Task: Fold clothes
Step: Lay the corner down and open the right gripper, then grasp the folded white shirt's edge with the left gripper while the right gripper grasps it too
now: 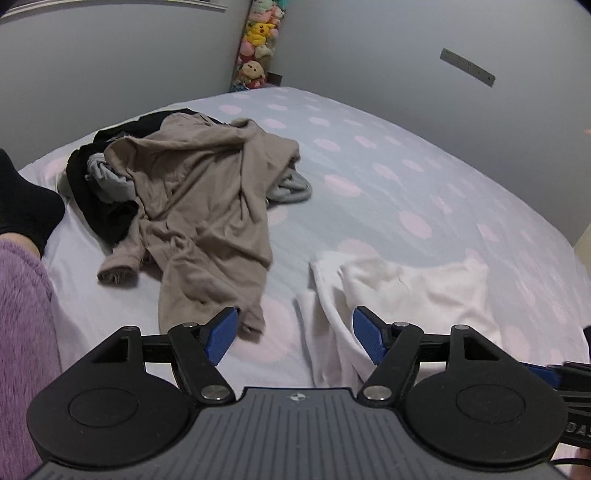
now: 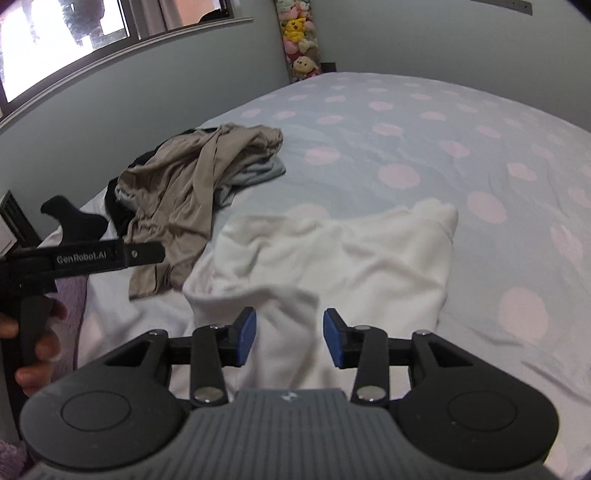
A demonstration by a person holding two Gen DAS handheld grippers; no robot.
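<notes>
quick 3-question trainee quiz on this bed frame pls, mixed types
1. True or false: the white garment lies on top of the beige garment.
2. What sits between the fingers of the right gripper? A) white cloth, not pinched B) a black sock C) a plush toy
3. Fill in: the bedsheet is pale with pink ____.

Key
1. False: they lie apart, the beige one on the pile with black and grey clothes.
2. A
3. spots

Plush toys (image 1: 256, 48) fill the corner behind the spotted bedsheet (image 1: 388, 158); window (image 2: 74, 33).
</notes>
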